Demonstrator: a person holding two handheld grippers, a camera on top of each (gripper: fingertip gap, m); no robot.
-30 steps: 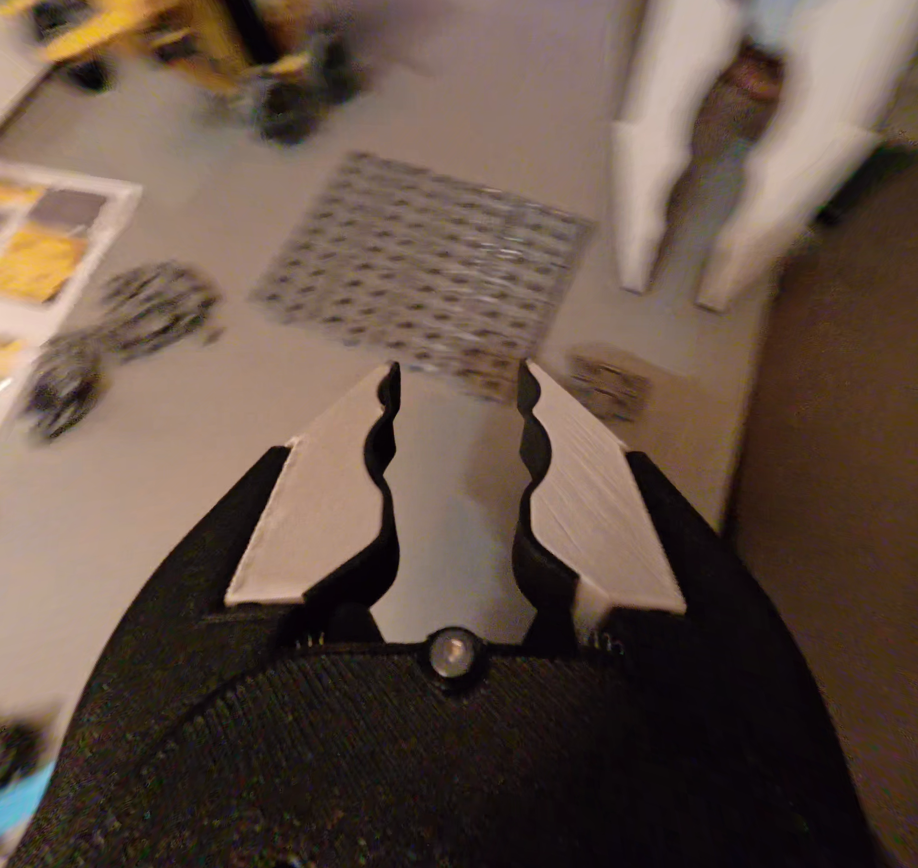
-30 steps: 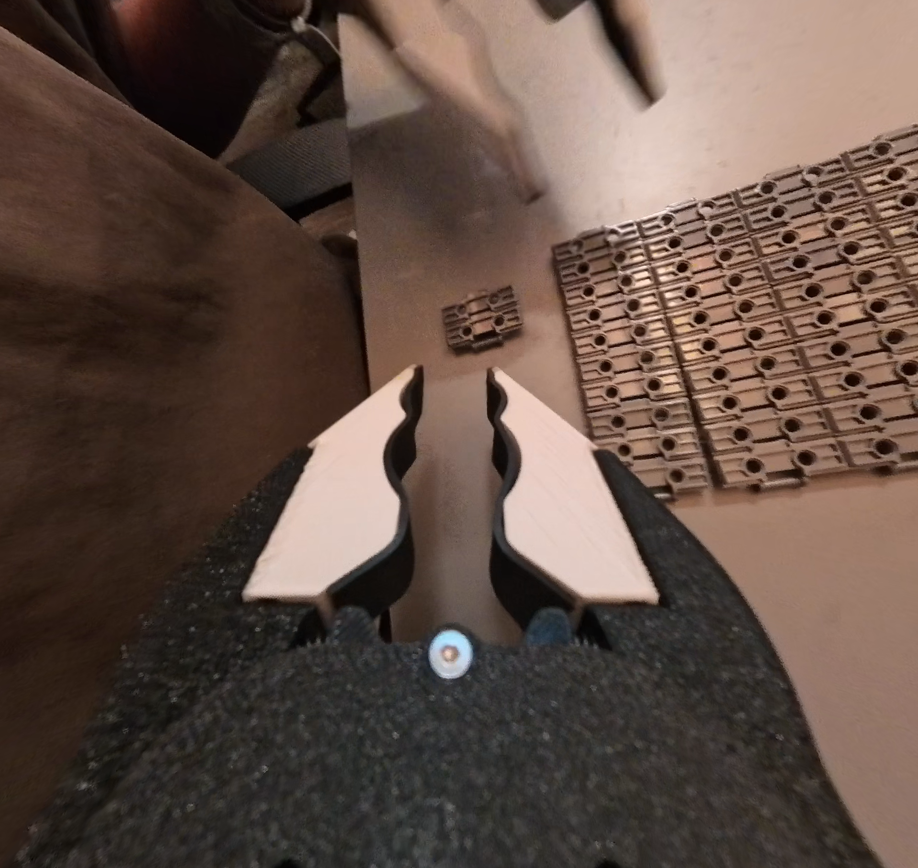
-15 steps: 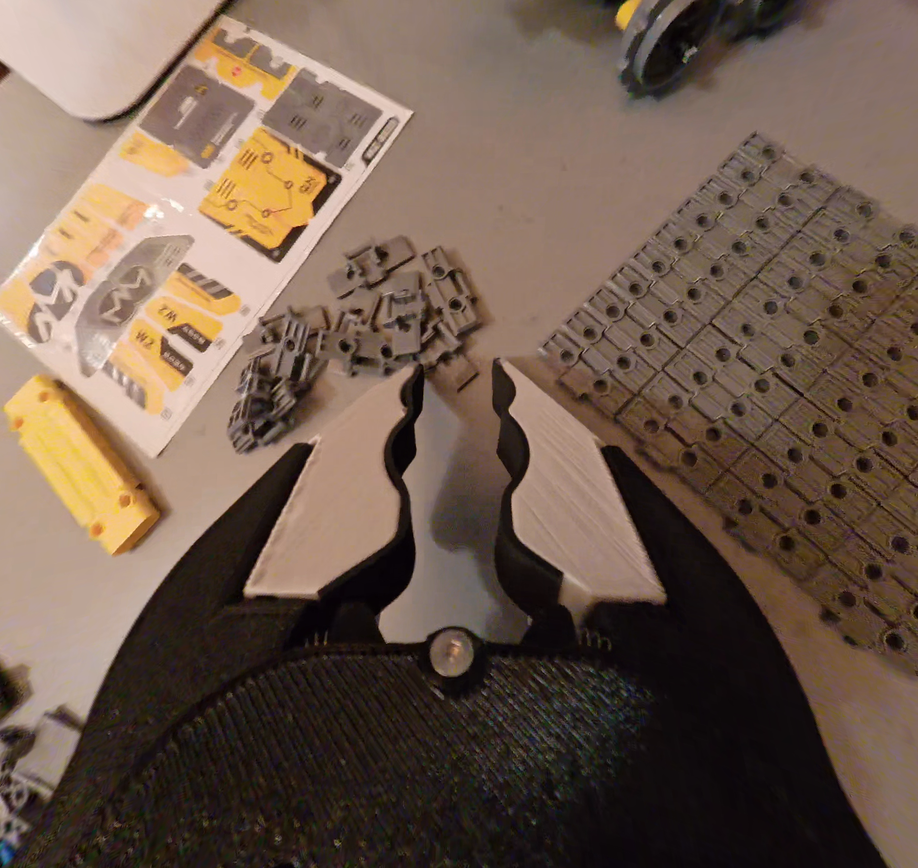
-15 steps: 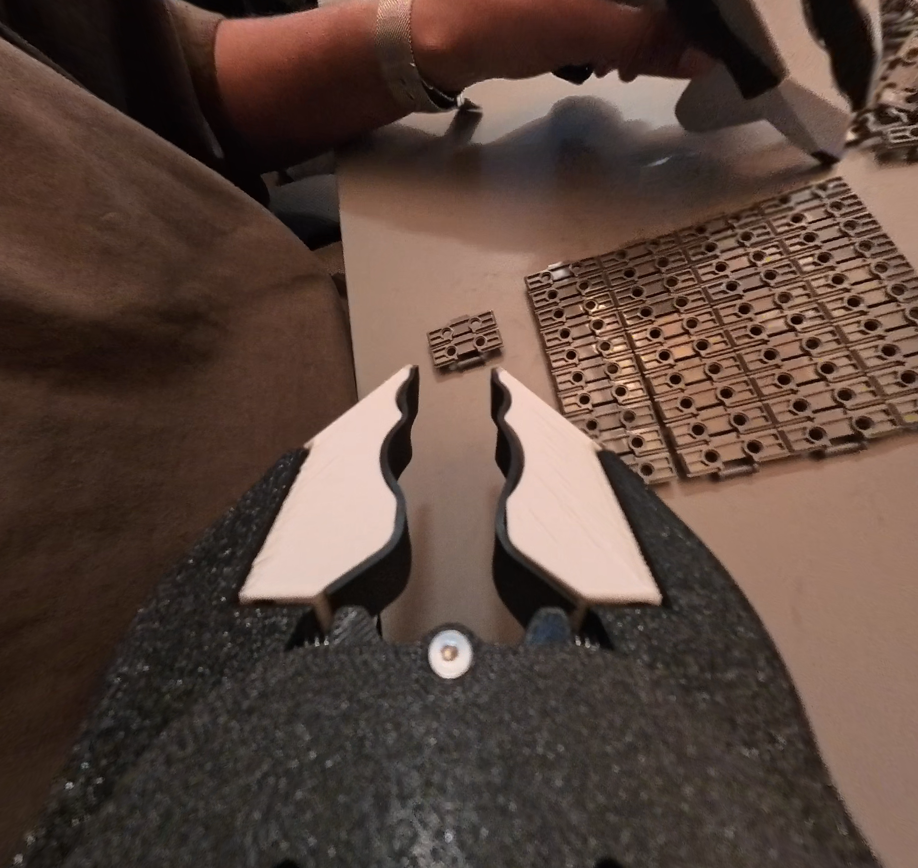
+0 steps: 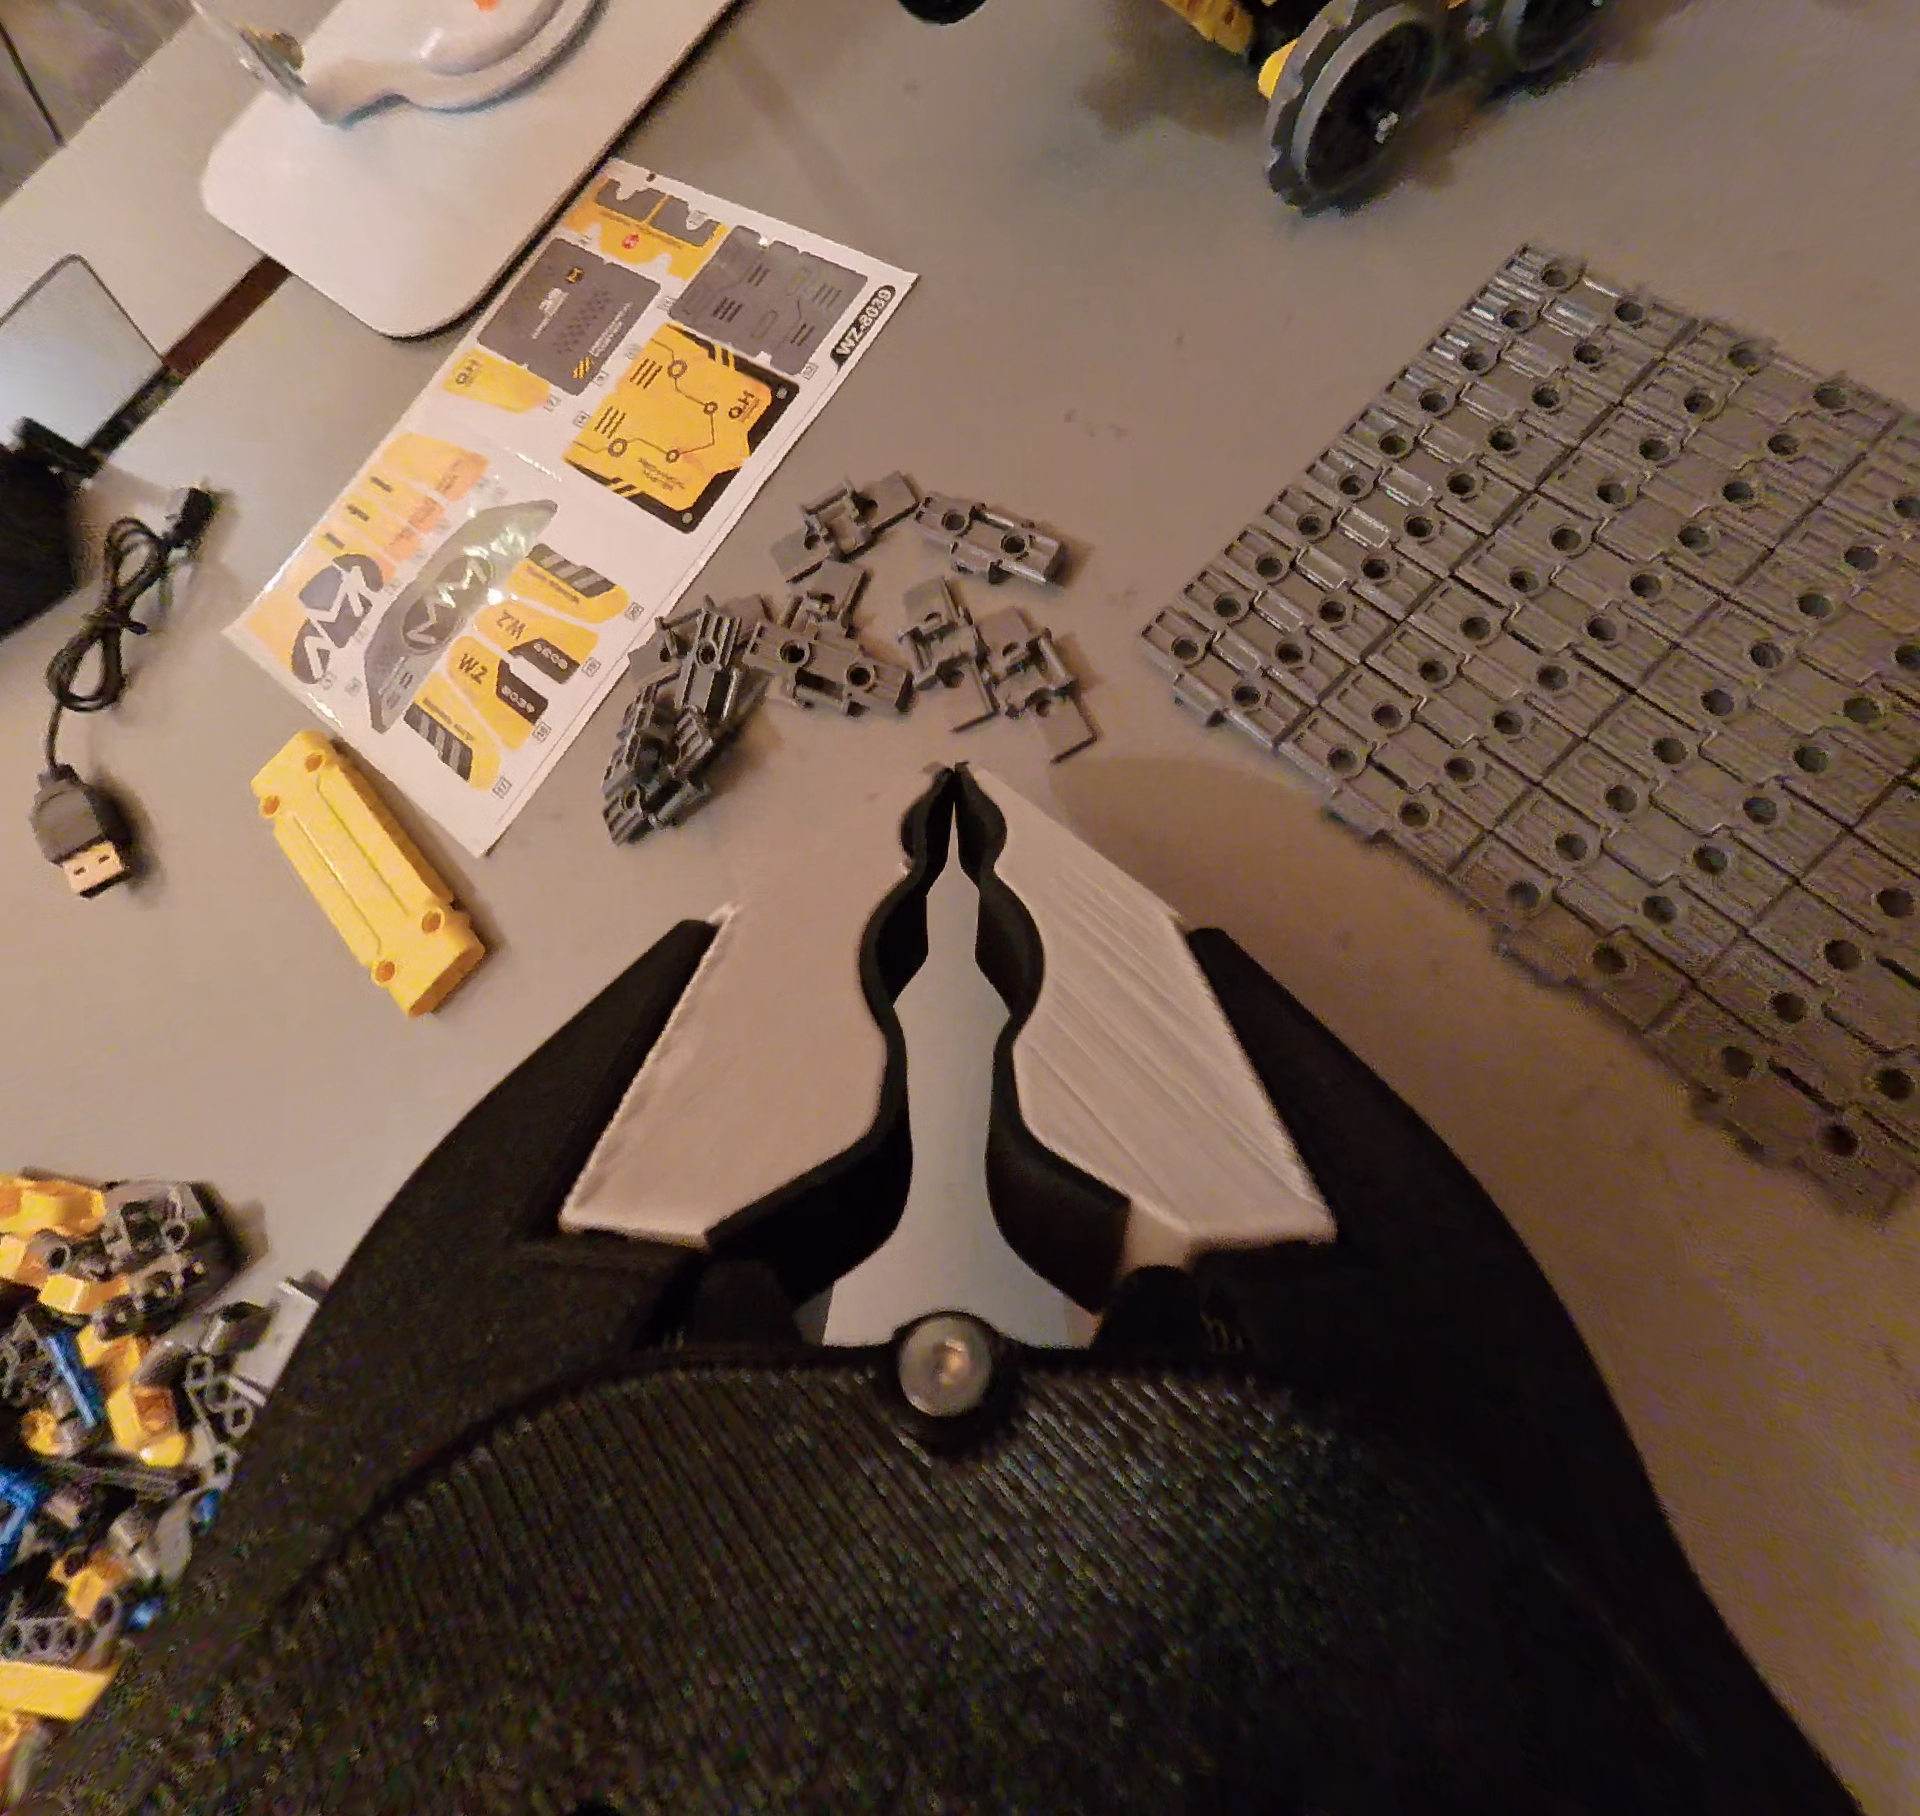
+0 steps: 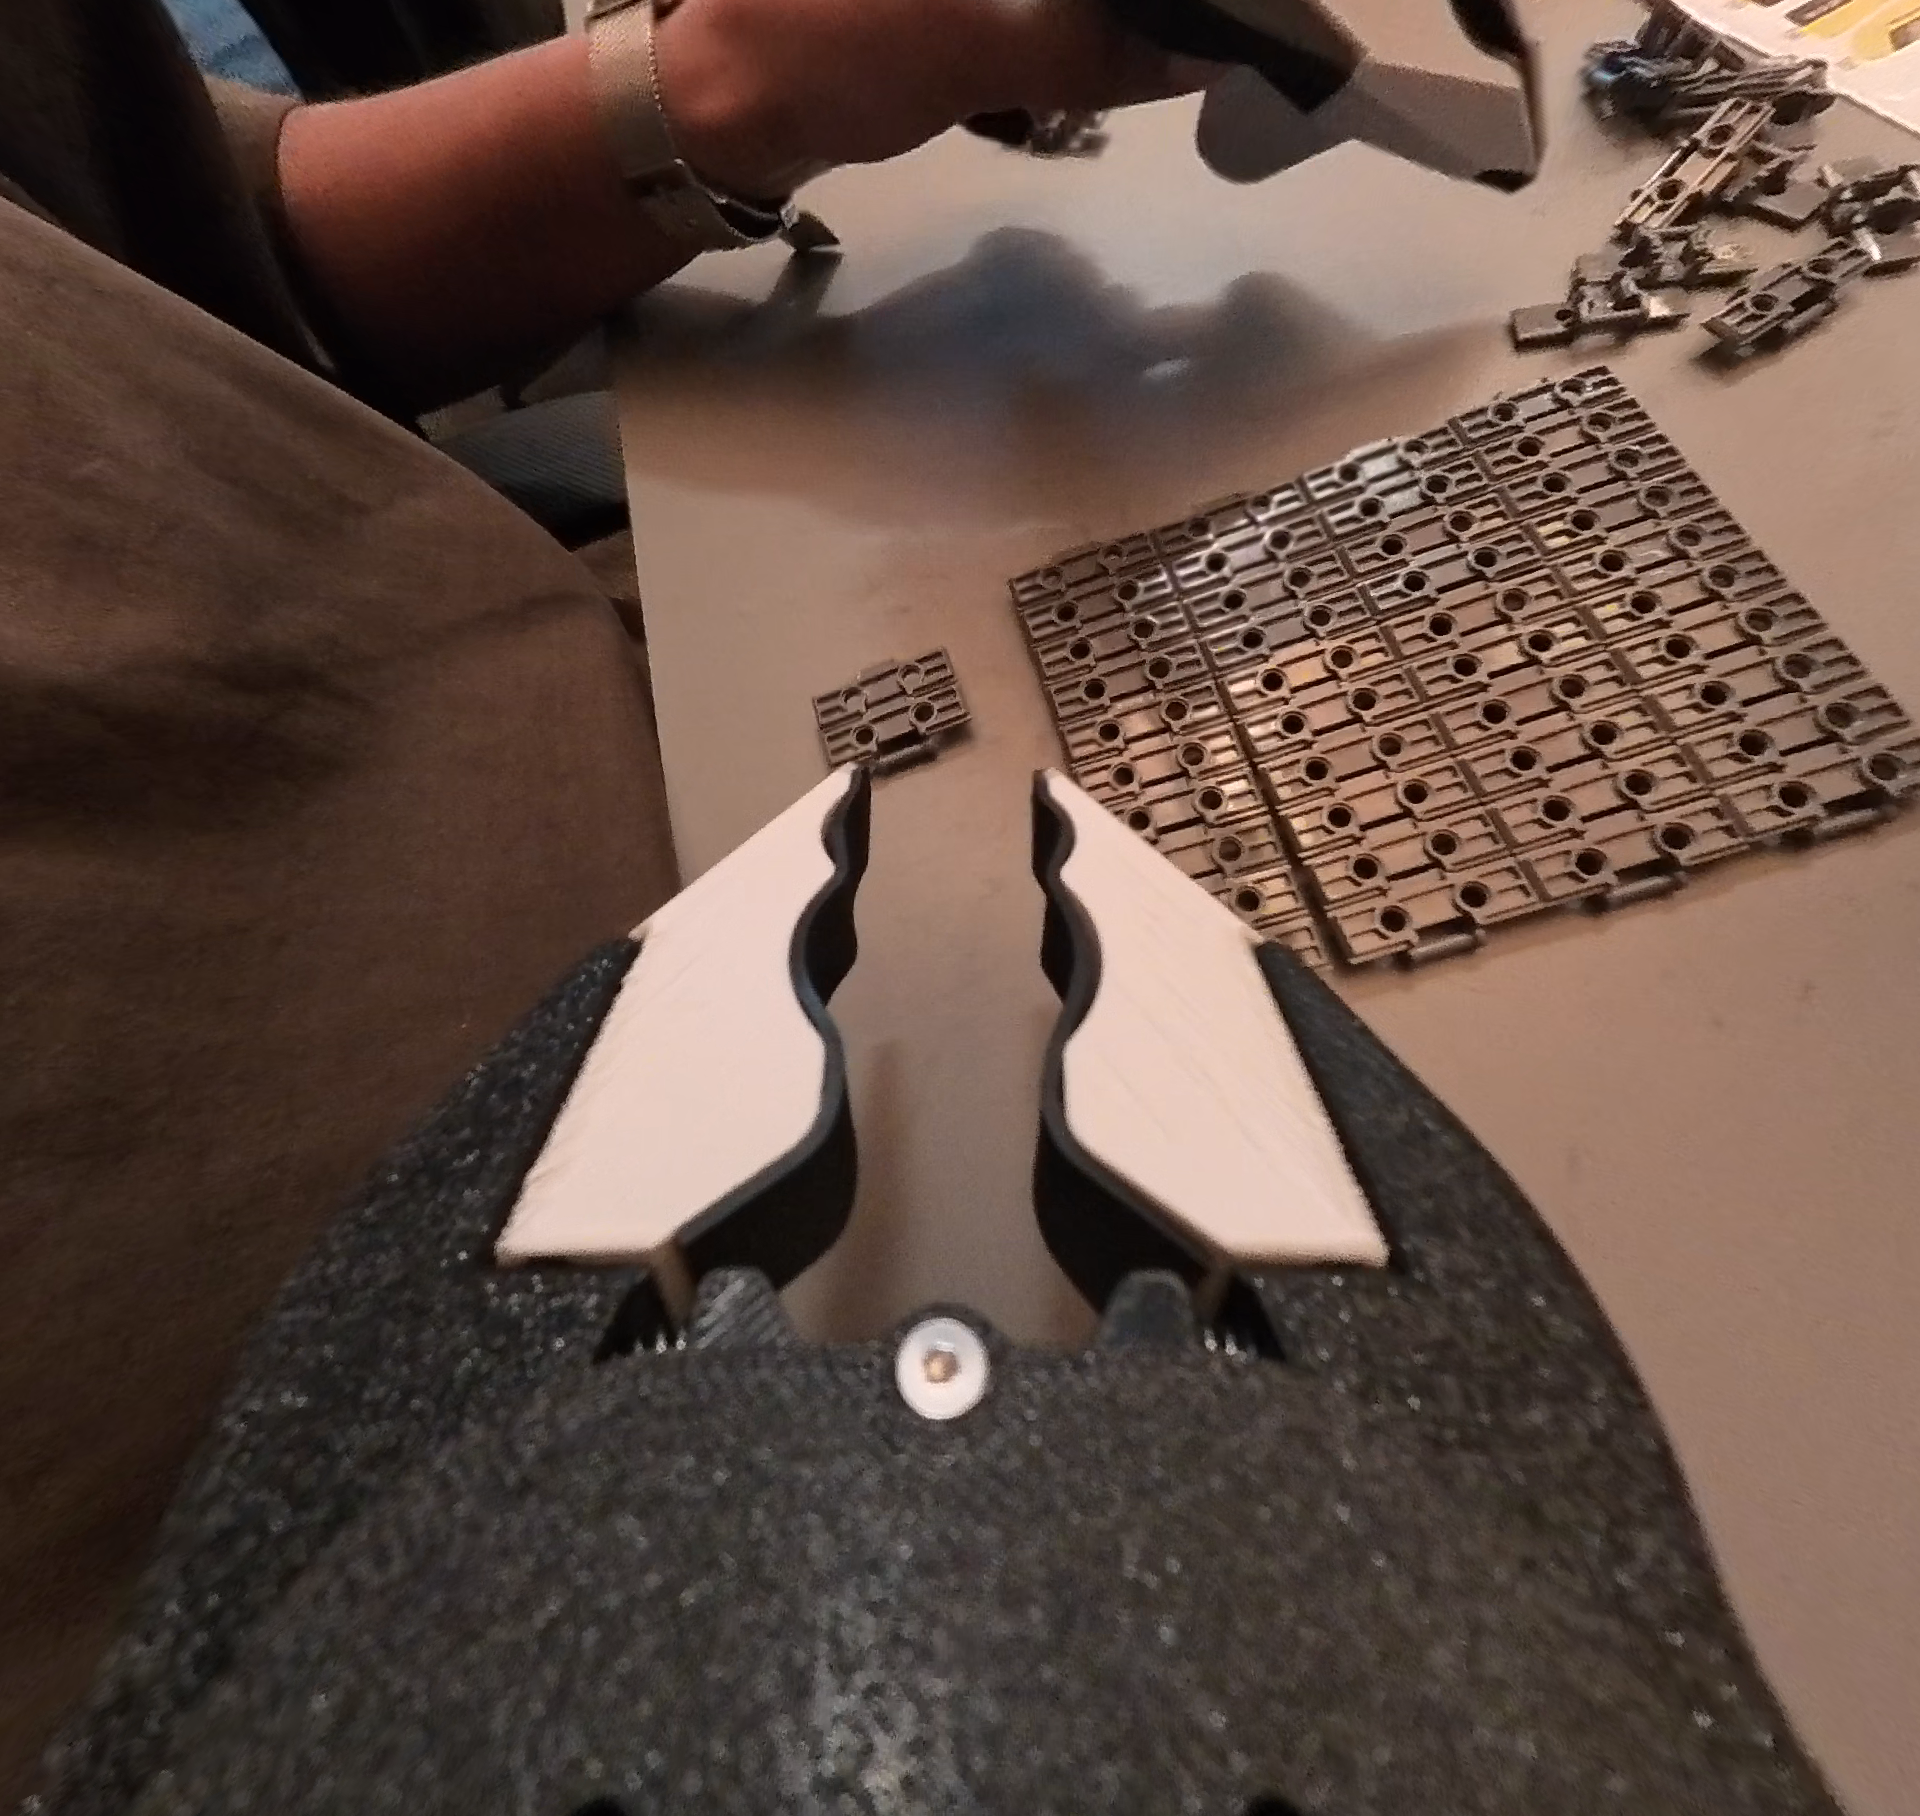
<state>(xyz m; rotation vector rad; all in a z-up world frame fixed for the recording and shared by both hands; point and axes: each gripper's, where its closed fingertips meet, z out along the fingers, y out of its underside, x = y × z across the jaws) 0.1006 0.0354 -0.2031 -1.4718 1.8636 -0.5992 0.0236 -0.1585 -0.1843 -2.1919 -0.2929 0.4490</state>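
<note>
Left gripper: the fingertips meet with nothing between them, and the tool hovers above the grey table. Just ahead of the tips lies a loose heap of grey track links; the gripper does not touch it. To the front right of the tool lies a flat mat of joined grey links, its near corner beside the right finger. To the front left lies a sticker sheet, and a yellow brick panel lies to the left of the left finger. A black USB cable lies farther left. A mixed pile of yellow, grey and blue parts sits at the left rear of the tool. A yellow wheeled model stands far ahead, right of centre. A white base plate lies far ahead on the left.

Right gripper: the fingers stand apart with a narrow gap, and nothing is held. Directly ahead of the left fingertip lies a small piece of two joined links, close to the tip; contact cannot be determined. The link mat lies to the front right, beside the right finger. A brown fabric surface fills the area to the left. Farther ahead, a hand with a wristwatch holds the left gripper above the table, near the loose links.
</note>
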